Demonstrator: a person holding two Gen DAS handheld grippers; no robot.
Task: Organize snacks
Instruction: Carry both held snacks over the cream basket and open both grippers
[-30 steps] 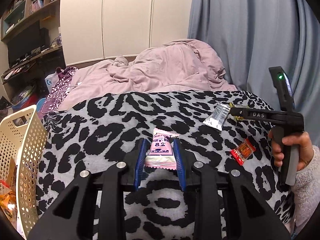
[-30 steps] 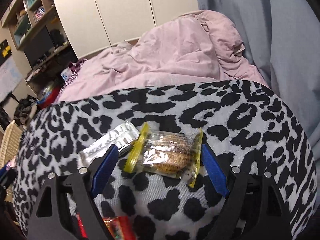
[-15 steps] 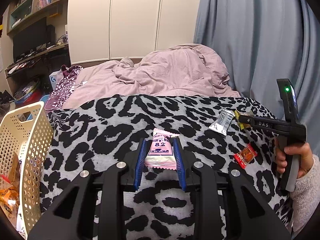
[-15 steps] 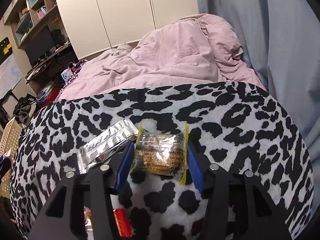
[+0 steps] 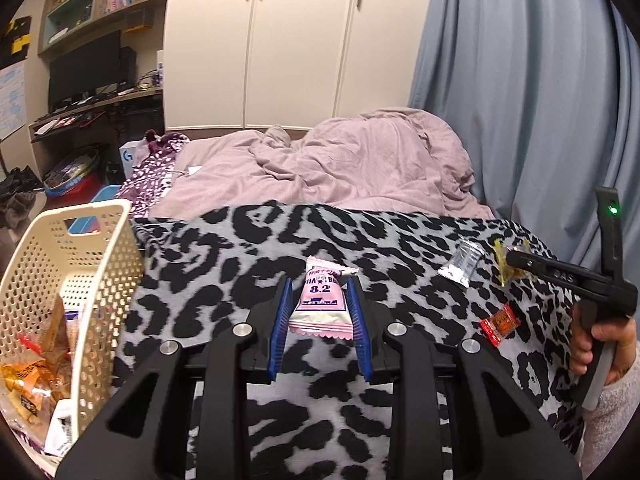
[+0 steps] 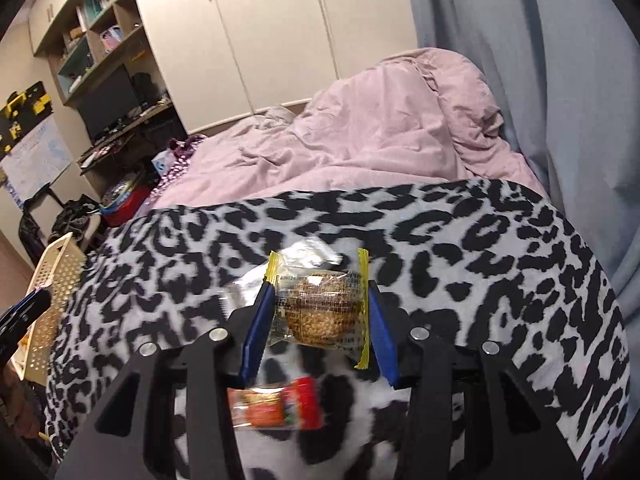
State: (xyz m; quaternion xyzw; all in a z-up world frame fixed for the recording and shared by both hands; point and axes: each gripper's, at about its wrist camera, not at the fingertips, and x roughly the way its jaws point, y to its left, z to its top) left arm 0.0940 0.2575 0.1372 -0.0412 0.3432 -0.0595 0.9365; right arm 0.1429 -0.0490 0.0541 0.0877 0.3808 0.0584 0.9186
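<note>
My left gripper [image 5: 319,312] is shut on a pink snack packet [image 5: 321,302] marked 8.2, held above the leopard-print blanket [image 5: 224,264]. A cream perforated basket [image 5: 68,280] with several snacks inside stands at the left. My right gripper [image 6: 320,322] is shut on a clear yellow-edged cookie packet [image 6: 320,310], lifted off the blanket. In the left wrist view that right gripper [image 5: 510,264] shows at the far right in a hand. A silver sachet [image 5: 462,260] and a red candy [image 5: 500,322] lie on the blanket; the red candy [image 6: 280,402] appears blurred under the right gripper.
A rumpled pink duvet [image 5: 340,160] lies beyond the blanket, white wardrobe doors [image 5: 260,40] behind it. A grey-blue curtain [image 5: 520,100] hangs on the right. Shelves and a cluttered desk [image 5: 88,92] fill the left side.
The right gripper closed on the cookie packet and lifted it. The left gripper, holding the pink packet, rose and drew back, bringing more of the basket into view.
</note>
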